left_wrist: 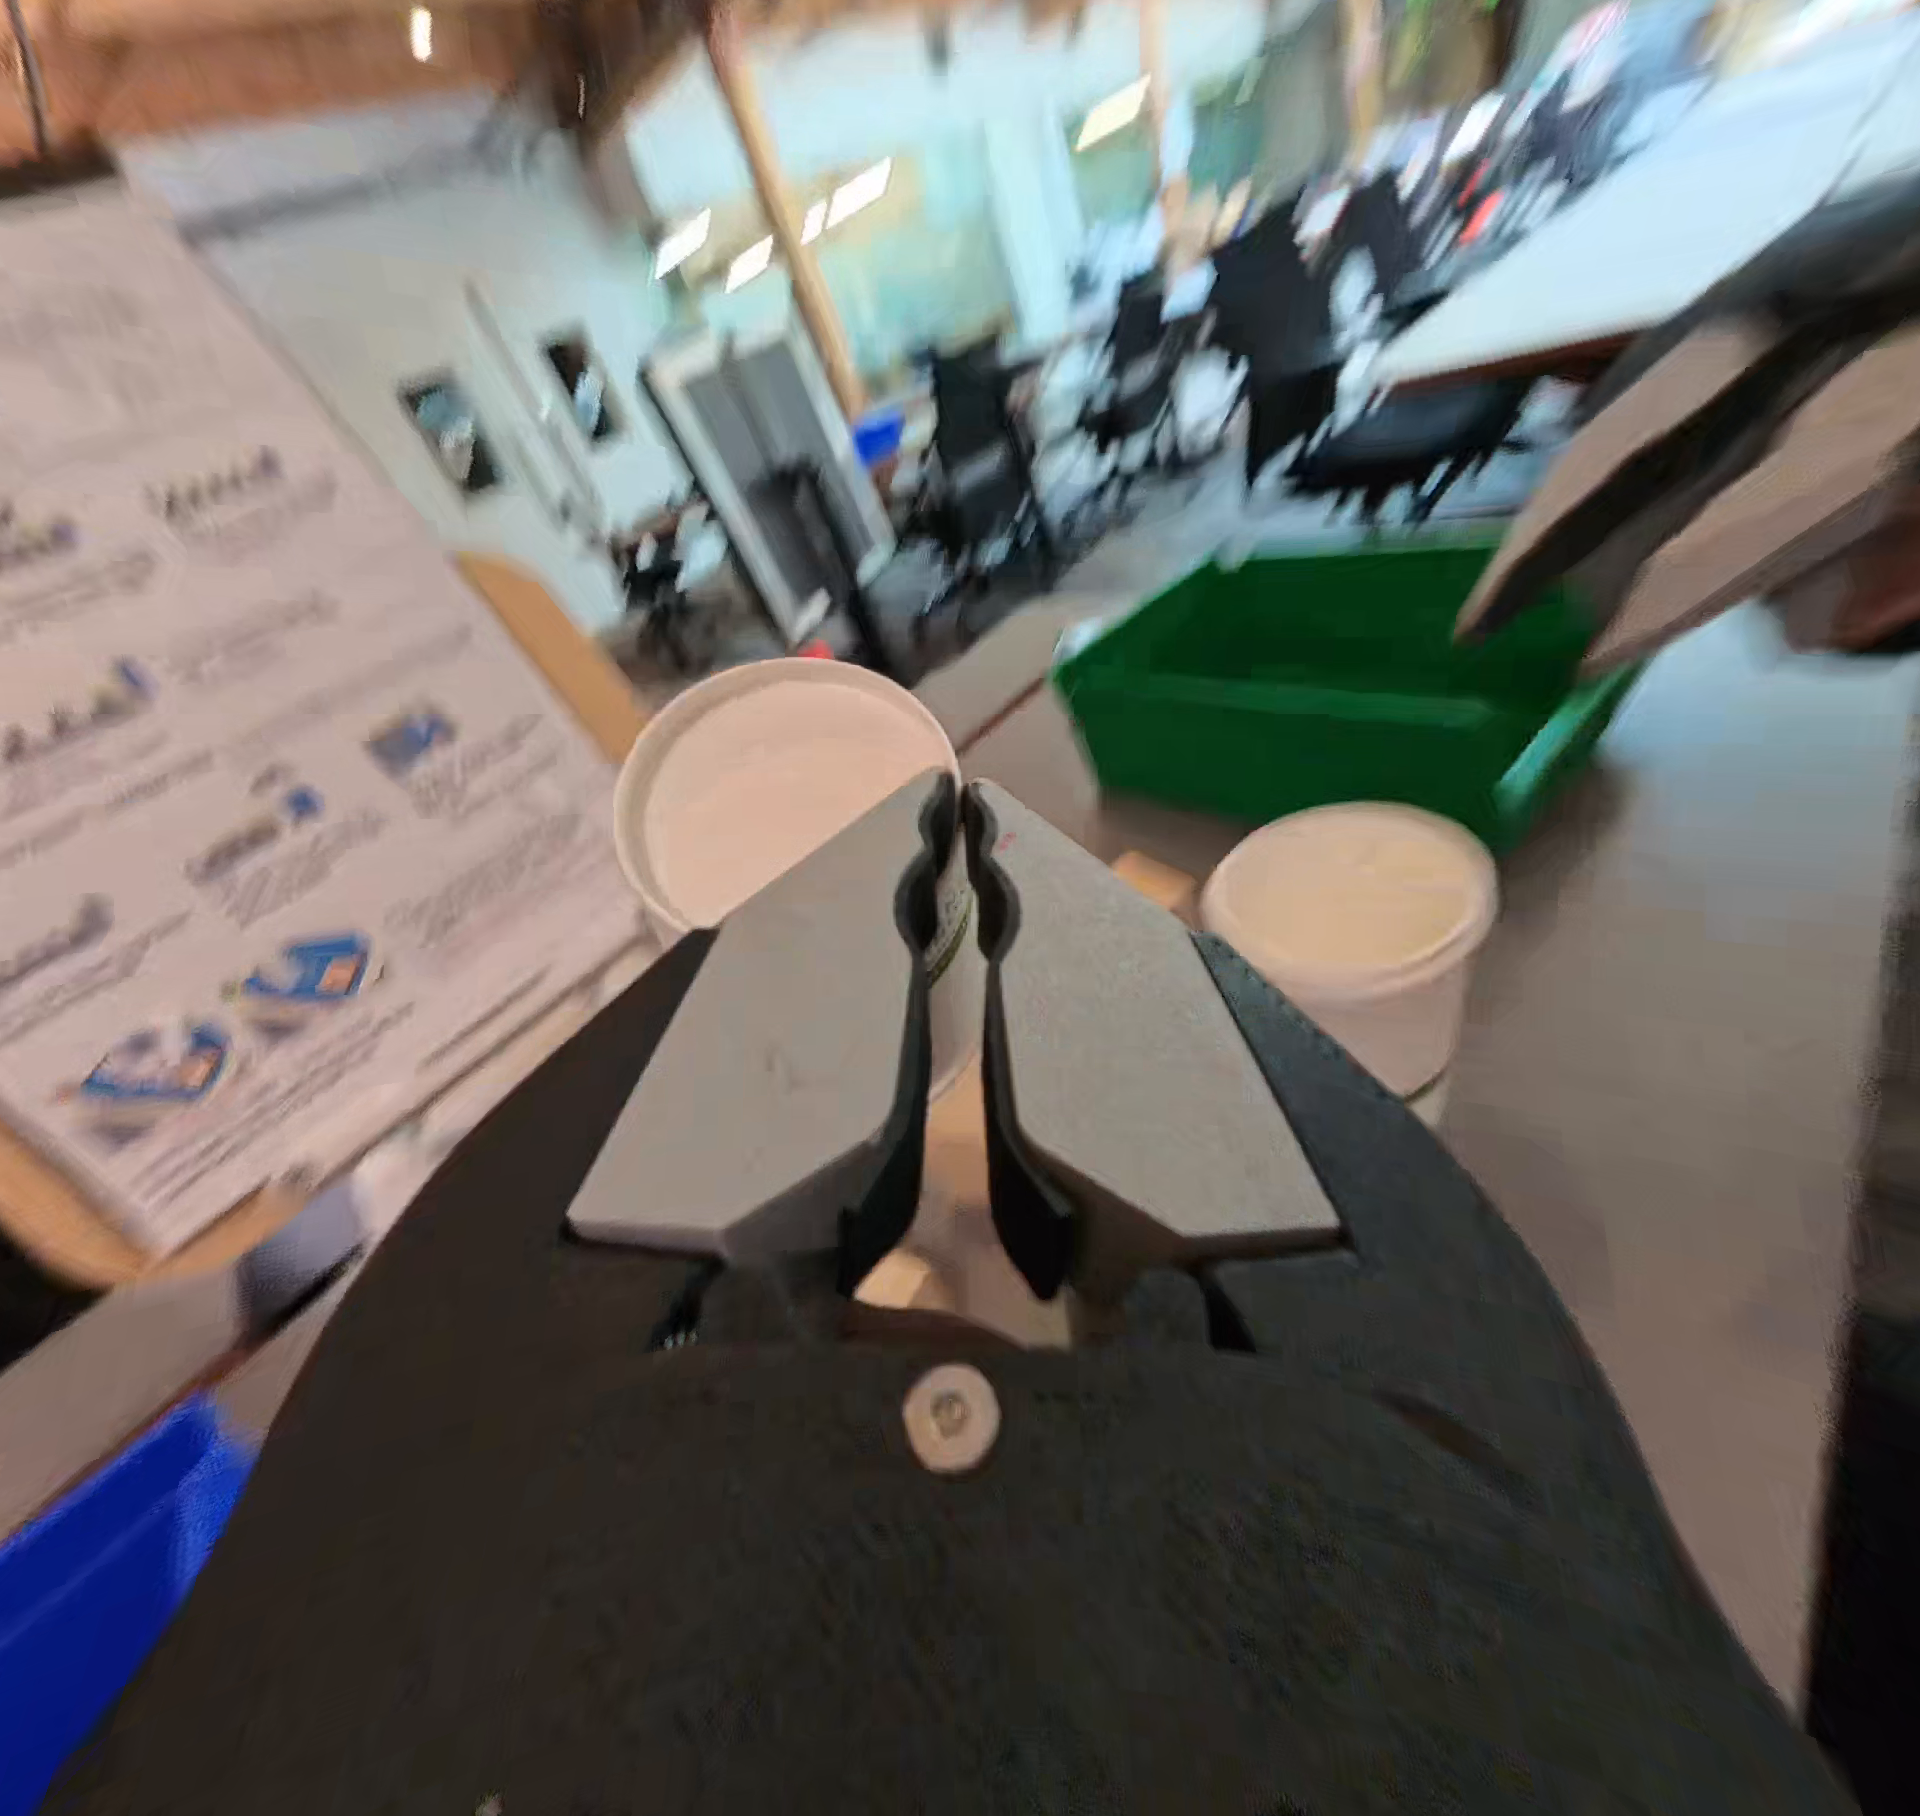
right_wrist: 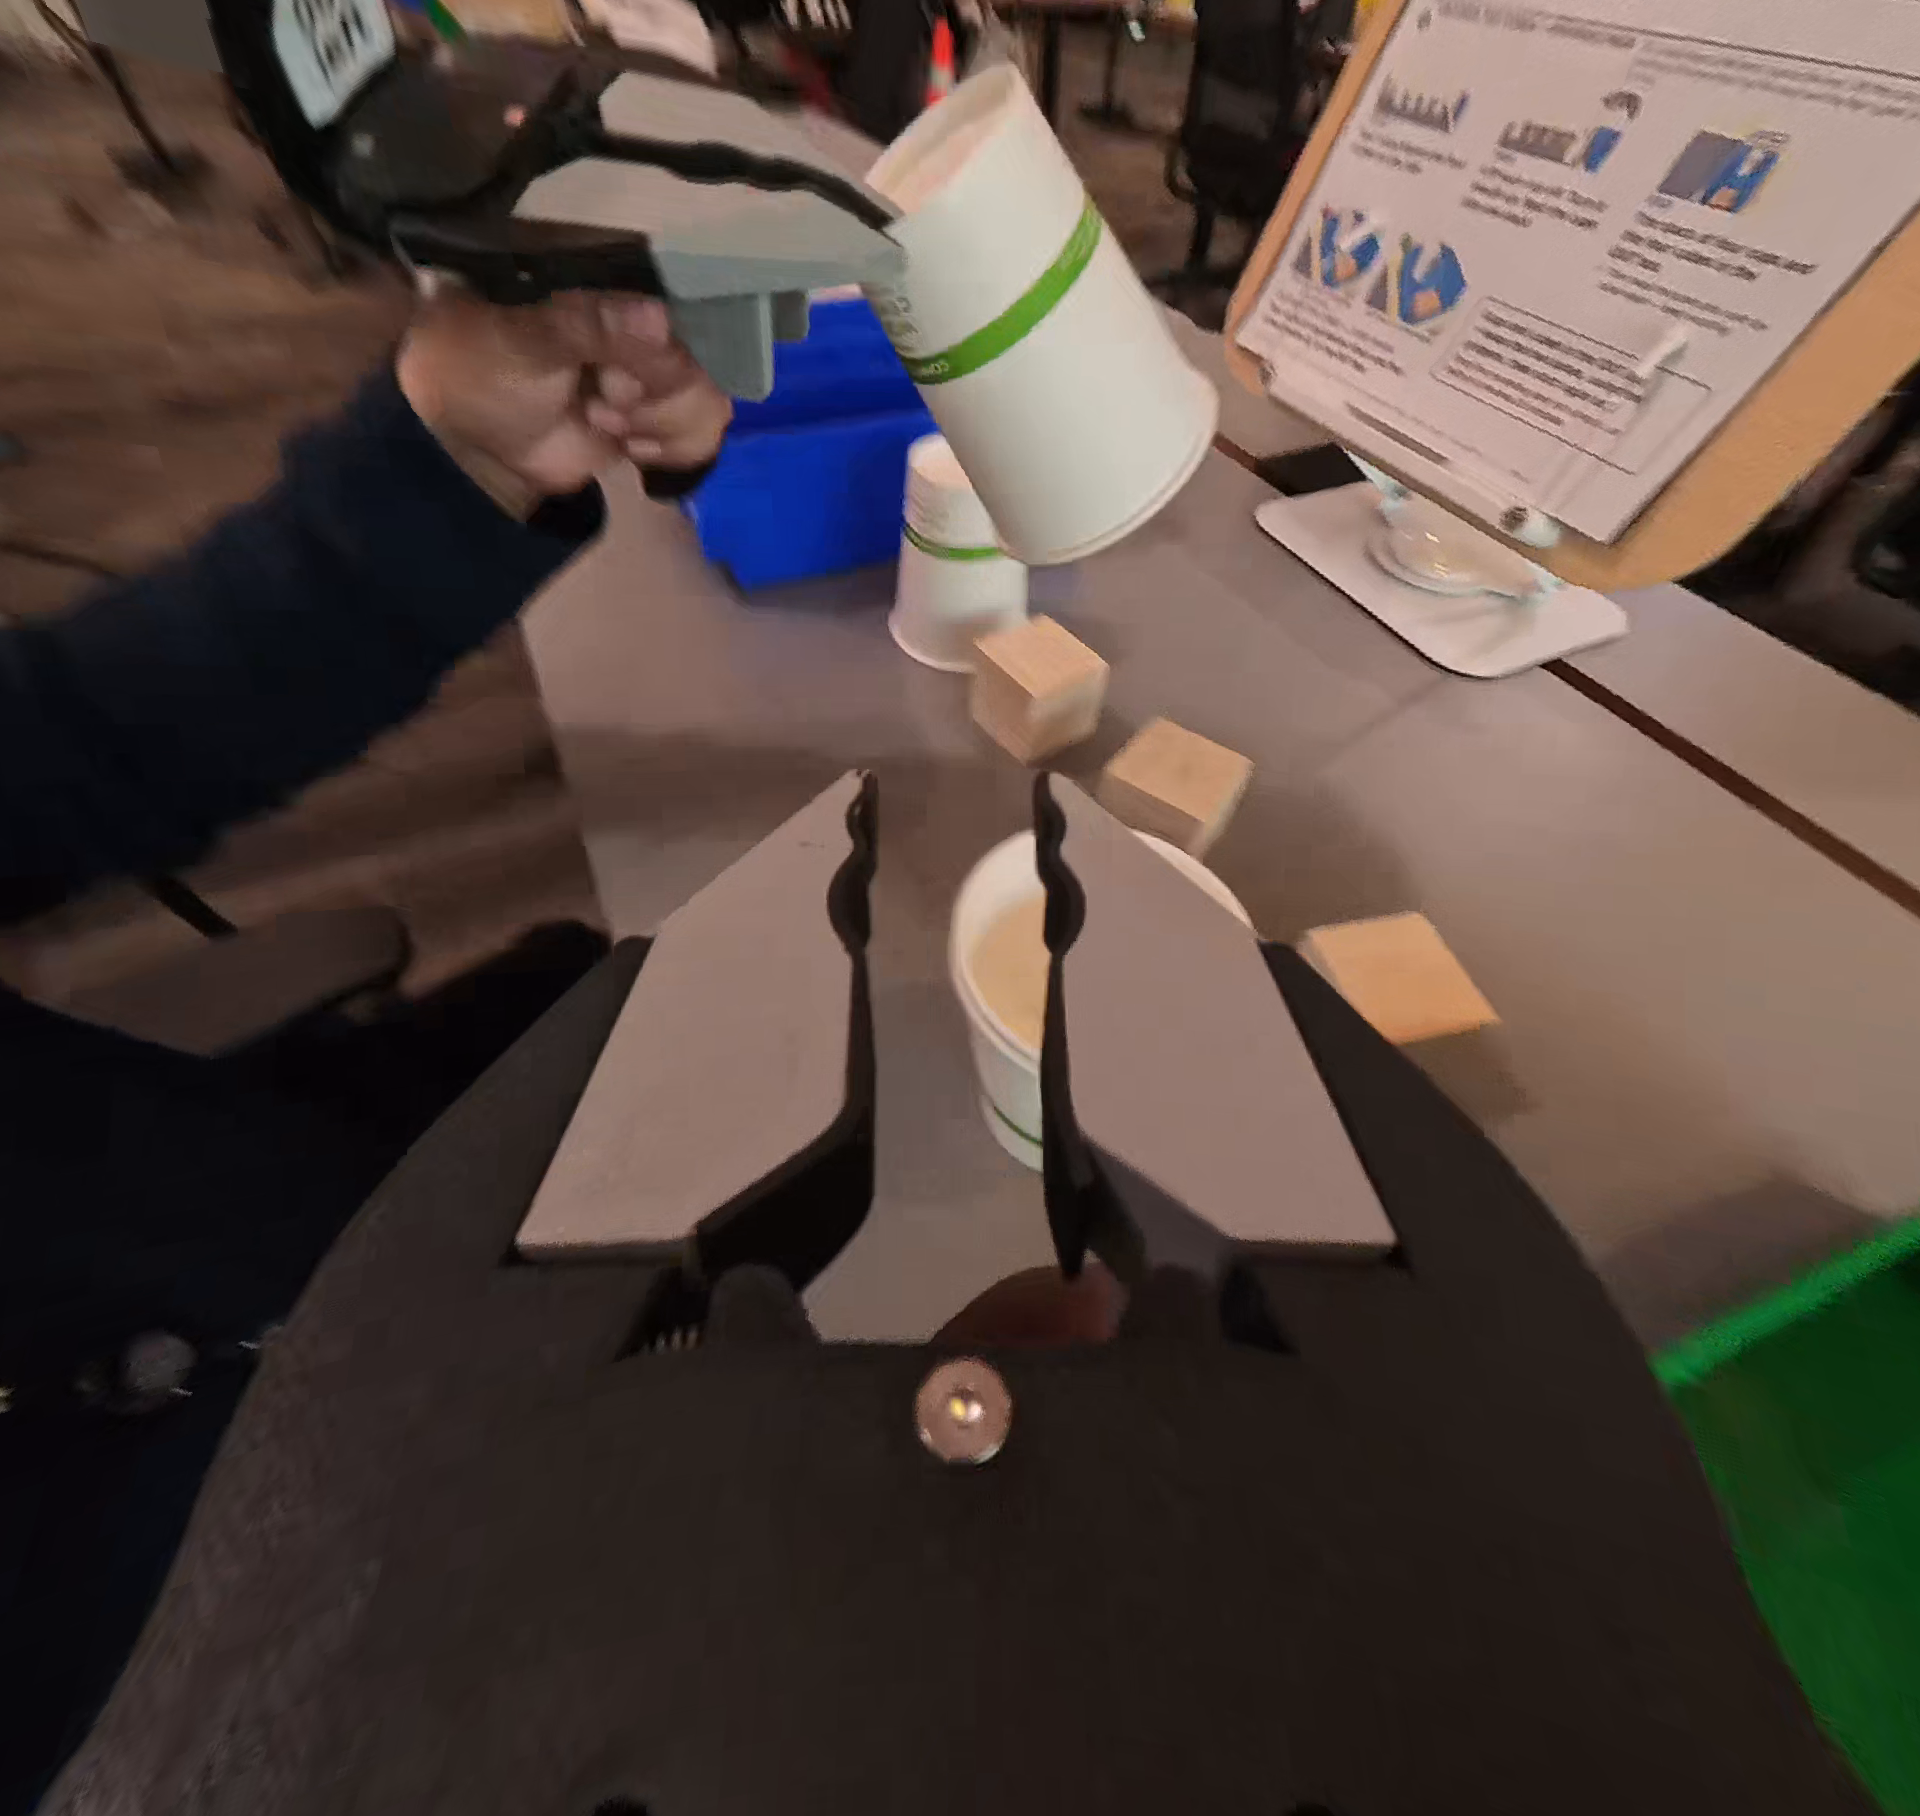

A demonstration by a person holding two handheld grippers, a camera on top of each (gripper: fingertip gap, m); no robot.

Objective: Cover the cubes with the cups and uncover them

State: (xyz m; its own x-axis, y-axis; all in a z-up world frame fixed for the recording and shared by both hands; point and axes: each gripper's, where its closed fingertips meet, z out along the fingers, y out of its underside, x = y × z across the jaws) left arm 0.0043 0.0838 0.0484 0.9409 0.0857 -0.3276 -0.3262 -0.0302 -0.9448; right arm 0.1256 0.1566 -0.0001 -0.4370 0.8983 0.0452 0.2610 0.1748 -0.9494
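**Left fingers pinch a raised cup; right fingers stand spread over another**

Grey right fingers stand spread with nothing between them; only bare table shows in the gap. Under the right-hand finger sits an upturned cup, its pale recessed base facing up, a green band low on its wall; no pad presses it. Just beyond that fingertip lie two wooden cubes, pale, square-edged and uncovered, and a third cube lies to the finger's right. Farther off a short stack of cups stands mouth down beside a blue bin.

The left gripper has its pads closed on the wall of a white paper cup, held clear of the table and tilted, base toward that camera. From the right wrist view the same cup hangs base-up and mouth slanting down, above the stack and the farthest cube, green band round its middle. A hand in a dark sleeve grips the left gripper's handle, reaching in level from the left.

A green bin lies beyond the fingers, and a printed sheet on a board leans on a white stand.
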